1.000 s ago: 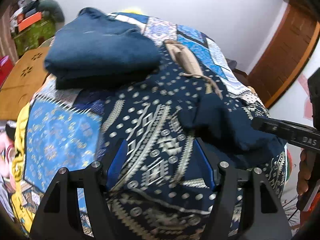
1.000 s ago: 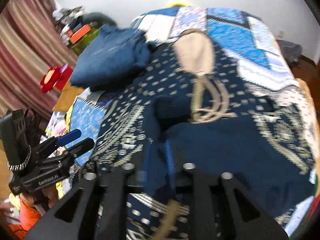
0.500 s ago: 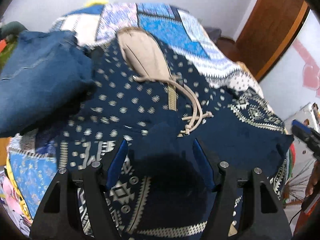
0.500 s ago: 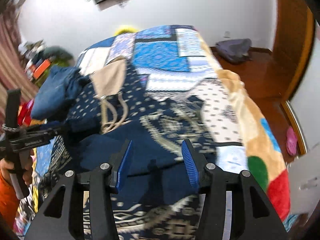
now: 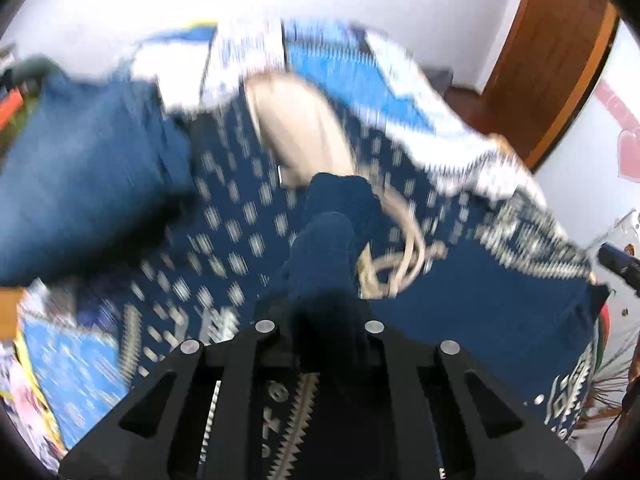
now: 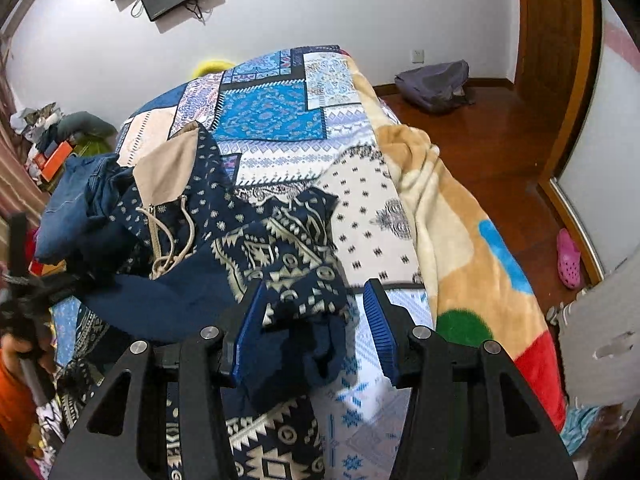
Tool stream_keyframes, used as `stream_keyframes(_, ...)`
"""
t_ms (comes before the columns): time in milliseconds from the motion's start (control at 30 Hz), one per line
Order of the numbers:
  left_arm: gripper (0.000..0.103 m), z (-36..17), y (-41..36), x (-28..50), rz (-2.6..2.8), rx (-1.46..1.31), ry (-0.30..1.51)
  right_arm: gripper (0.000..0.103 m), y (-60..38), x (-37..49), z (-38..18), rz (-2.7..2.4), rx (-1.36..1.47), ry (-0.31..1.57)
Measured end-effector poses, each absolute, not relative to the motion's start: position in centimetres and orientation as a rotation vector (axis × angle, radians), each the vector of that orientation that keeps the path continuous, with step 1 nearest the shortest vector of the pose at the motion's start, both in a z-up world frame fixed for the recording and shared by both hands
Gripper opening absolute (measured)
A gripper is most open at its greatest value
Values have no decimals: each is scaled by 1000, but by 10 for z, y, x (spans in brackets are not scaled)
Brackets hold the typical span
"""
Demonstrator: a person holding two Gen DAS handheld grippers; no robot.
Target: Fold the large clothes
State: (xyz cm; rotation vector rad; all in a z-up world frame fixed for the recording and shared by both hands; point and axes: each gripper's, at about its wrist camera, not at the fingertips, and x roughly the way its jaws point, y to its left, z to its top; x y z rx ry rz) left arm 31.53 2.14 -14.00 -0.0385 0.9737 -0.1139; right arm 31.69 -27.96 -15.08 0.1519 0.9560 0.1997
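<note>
Stage: we have barely started folding | navy patterned drawstring hoodie (image 6: 256, 256) rumpled on patchwork-quilted bed (image 6: 272, 120) | left claw (image 5: 320, 320) just clamped on its sleeve | right claw (image 6: 316, 320) apart around other cuff.

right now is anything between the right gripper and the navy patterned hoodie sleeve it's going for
Nothing visible is in the way. The sleeve cuff of the navy patterned hoodie already lies between the open jaws of the right gripper, with no other item in the gap. The left gripper has just closed on the other sleeve.
</note>
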Motion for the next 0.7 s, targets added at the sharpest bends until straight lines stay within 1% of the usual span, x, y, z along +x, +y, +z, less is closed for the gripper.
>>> stream_keyframes(167, 11, -79, 26, 292, -136, -46, 777, 46, -273, 324, -139, 226, 140, 900)
stream_keyframes(267, 11, -59, 32, 273, -122, -32, 690, 46, -265, 332, -141, 236, 123, 903)
stream_keyframes(333, 11, -57, 36, 262, -109, -23, 662, 47, -262, 338, -155, 258, 149, 961)
stream_keyframes(400, 11, -60, 40, 257, -97, -19, 670, 46, -261, 341, -173, 289, 211, 1040)
stream_keyframes(467, 12, -74, 50, 252, -72, -24, 707, 47, -258, 338, -187, 296, 232, 1079)
stream_keyframes(567, 12, -102, 68, 251, -56, -70, 799, 47, -253, 330, -194, 288, 184, 1075)
stream_keyframes(700, 12, -138, 90, 248, -71, -175, 936, 50, -250, 325, -191, 283, 133, 1058)
